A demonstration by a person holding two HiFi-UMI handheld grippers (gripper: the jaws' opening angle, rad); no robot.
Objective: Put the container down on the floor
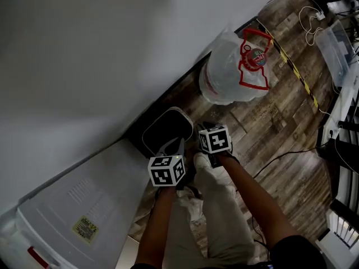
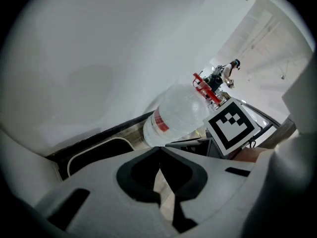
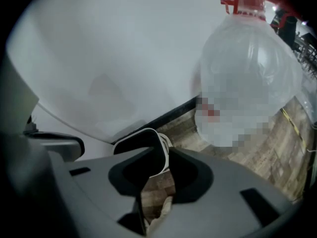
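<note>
The container (image 1: 164,129) is a black bin with a white rim. It stands on the wood floor against the dark baseboard, also in the left gripper view (image 2: 94,151) and the right gripper view (image 3: 141,144). My left gripper (image 1: 173,148) hangs over its near edge. The left gripper's (image 2: 159,157) tips meet and hold nothing. My right gripper (image 1: 203,128) hovers just right of the bin. The right gripper's (image 3: 157,175) jaws stand apart with only floor and the bin's rim behind them.
A big clear water bottle (image 1: 233,72) with a red handle lies to the right along the wall, close in the right gripper view (image 3: 247,78). A white storage bin (image 1: 73,217) sits at the left. My shoe (image 1: 203,162) is below the grippers. Cables (image 1: 280,156) cross the floor at right.
</note>
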